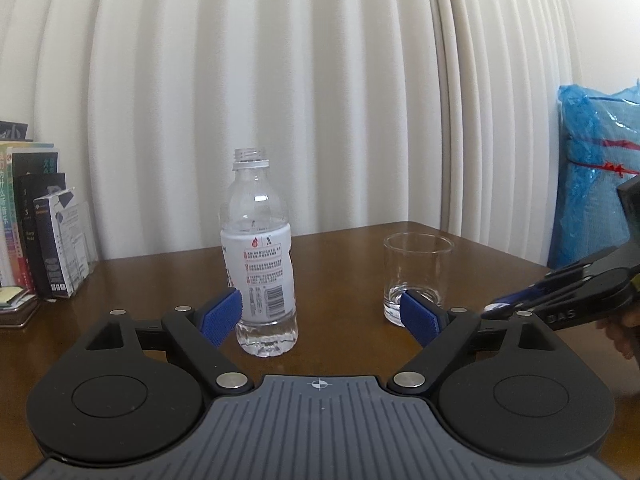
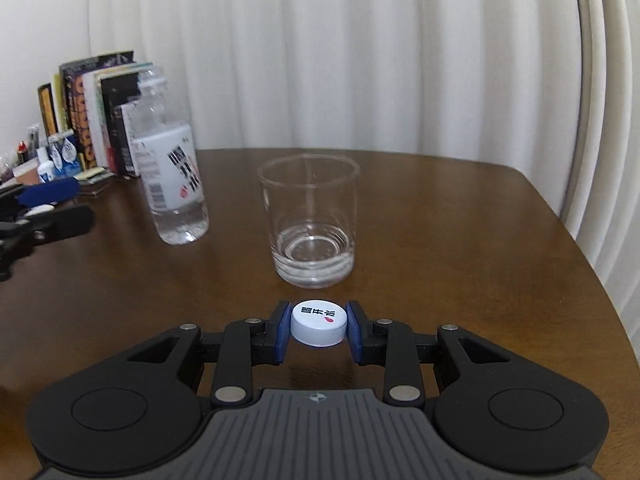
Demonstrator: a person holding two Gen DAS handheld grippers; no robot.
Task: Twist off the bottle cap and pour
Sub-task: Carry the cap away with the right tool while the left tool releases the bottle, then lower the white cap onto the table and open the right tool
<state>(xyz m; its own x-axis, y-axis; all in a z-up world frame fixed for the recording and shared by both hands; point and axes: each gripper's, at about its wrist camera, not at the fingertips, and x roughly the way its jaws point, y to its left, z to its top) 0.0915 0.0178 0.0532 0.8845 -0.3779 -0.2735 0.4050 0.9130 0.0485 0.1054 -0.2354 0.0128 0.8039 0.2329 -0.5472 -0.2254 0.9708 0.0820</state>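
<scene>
Bottle (image 1: pixel 260 256) first: it stands upright on the brown counter (image 2: pixel 440 220), its threaded neck bare and uncapped, a white label around its middle and a little clear liquid in the bottom. Its white cap (image 2: pixel 318 322) (dark characters and a red mark printed on top) sits pinched between the blue pads (image 2: pixel 282 330) of the right hand-held gripper (image 2: pixel 318 330), whose jaws are closed tight on it, low over the counter just in front of the glass (image 2: pixel 310 216). That clear tumbler stands upright to the right of the bottle, apart from it, with only a trace of liquid at its base. The left hand-held gripper (image 1: pixel 320 316) faces the bottle with its jaws spread wide and holding nothing; its left pad lies near the bottle's lower side, and I cannot tell whether they touch. Books (image 2: pixel 92 112) stand in a row at the counter's far left, against the white curtain (image 1: pixel 280 80). A blue plastic-wrapped bundle (image 1: pixel 596 168) sits at the far right.
</scene>
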